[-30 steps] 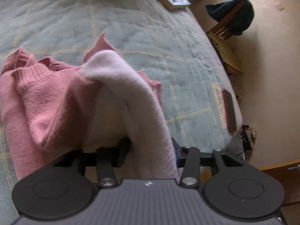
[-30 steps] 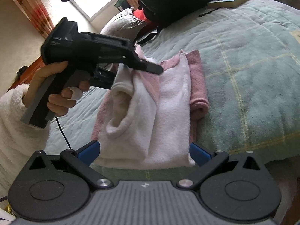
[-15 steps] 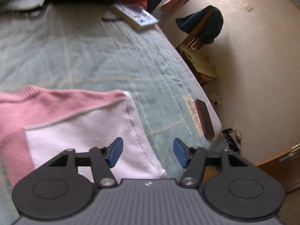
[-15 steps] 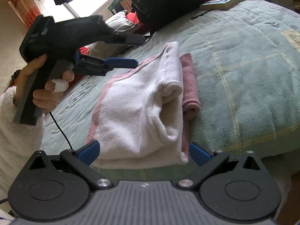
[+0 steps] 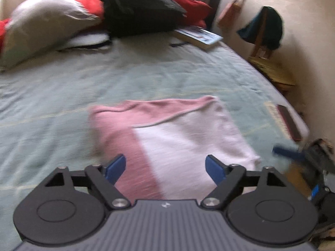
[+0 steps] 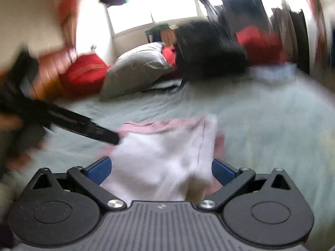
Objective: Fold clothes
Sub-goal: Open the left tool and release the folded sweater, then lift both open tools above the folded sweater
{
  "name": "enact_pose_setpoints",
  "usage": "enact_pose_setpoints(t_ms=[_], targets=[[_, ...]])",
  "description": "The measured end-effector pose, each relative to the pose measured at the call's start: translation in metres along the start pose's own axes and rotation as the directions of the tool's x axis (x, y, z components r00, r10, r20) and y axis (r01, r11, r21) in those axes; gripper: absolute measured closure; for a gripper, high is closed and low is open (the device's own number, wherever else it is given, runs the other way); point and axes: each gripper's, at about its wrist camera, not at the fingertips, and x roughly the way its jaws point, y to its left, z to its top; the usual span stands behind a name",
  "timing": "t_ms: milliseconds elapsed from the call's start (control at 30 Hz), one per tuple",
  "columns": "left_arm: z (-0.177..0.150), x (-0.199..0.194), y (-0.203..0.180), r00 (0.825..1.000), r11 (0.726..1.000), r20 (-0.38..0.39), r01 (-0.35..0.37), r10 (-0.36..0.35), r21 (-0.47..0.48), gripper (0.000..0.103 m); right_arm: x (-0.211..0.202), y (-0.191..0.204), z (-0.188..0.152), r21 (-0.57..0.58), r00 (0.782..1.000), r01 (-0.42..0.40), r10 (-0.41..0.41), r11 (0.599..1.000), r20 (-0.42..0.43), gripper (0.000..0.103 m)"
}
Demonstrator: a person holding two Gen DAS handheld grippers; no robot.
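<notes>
A wide bed covered with a pale green quilted blanket fills both views, and everything else sits around it. The folded pink-and-white garment lies flat on the blanket near the foot edge of the bed, pink layer underneath and to the left, white panel on top.

At the head of the bed a grey pillow leans beside a black backpack, with red cushions behind them. A book lies on the blanket just right of the backpack. Near the bed's right edge rests a dark red phone beside a sewn label. Off the bed's right side, a wooden chair draped with dark green cloth stands on the beige floor. Behind the head of the bed, a bright window shows in the blurred right wrist view.

The left tool hangs above the garment with its jaws opening, wide apart, nothing pinched. The right tool stands wide too, the garment's near edge lying between its blue pads without being gripped.
</notes>
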Motion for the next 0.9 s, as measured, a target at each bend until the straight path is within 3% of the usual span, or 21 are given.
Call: enact_pose_setpoints(t_ms=[67, 133, 267, 433, 567, 733, 900], targets=[[-0.008, -0.008, 0.009, 1.000, 0.999, 0.017, -0.018, 0.019, -0.026, 0.014, 0.020, 0.011, 0.003, -0.055, 0.998, -0.061, 0.061, 0.997, 0.001, 0.000], [-0.014, -0.012, 0.019, 1.000, 0.998, 0.023, -0.013, 0.015, -0.067, 0.013, 0.042, 0.010, 0.002, -0.018, 0.991, -0.123, 0.122, 0.992, -0.047, 0.000], [-0.018, -0.007, 0.027, 1.000, 0.995, 0.015, 0.017, -0.015, -0.095, 0.012, 0.064, -0.006, -0.025, 0.034, 0.986, -0.062, 0.066, 0.998, -0.155, 0.000], [-0.012, 0.013, 0.019, 0.996, 0.991, 0.027, 0.087, -0.085, -0.097, 0.012, 0.043, -0.004, -0.045, 0.036, 0.991, -0.052, 0.056, 0.998, -0.119, 0.000], [-0.010, 0.037, 0.011, 0.978, 0.975, 0.040, 0.207, -0.204, -0.077, 0.010, 0.037, -0.006, -0.052, 0.072, 0.994, -0.044, 0.051, 0.996, -0.094, 0.000], [-0.013, 0.075, 0.022, 0.984, 0.974, -0.001, 0.177, -0.179, -0.141, 0.009, 0.034, -0.010, -0.051, 0.095, 0.993, -0.069, 0.077, 0.993, -0.087, 0.000], [-0.007, 0.050, 0.018, 0.984, 0.972, 0.009, 0.178, -0.179, -0.154, 0.008, 0.021, -0.014, -0.041, 0.121, 0.991, -0.105, 0.114, 0.987, -0.064, 0.000]])
